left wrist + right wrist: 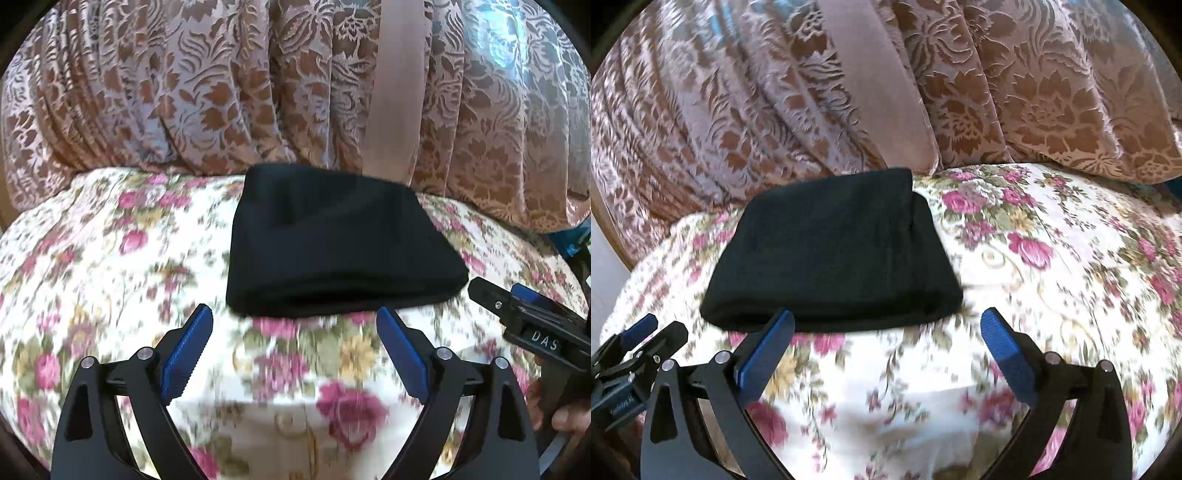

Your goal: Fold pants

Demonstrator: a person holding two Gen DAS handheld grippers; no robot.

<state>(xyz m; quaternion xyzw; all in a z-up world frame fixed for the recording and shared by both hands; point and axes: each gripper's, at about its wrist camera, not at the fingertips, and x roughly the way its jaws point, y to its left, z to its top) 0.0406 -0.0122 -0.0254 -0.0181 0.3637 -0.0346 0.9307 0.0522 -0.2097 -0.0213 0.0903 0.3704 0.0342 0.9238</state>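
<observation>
Landmark = black pants [332, 247], soft dark fabric folded into a compact rectangle, lying flat on a white bedsheet w/ pink rose print [103, 266]; far edge of the pants just beside the brown-and-lilac floral curtain [184, 92] hanging behind the bed.

Left of the pants' near edge: left gripper [295, 354], black frame w/ blue ribbed pads, fingers [188, 350] spread wide, nothing between them, apart from the fabric & on the near side of it.

Right of that, near the pants' right corner: right gripper [886, 354], same build, fingers [1008, 350] spread wide too, holding nothing; its left pad tip overlaps the pants' near edge in the right wrist view, contact unclear. Both views blurred.
</observation>
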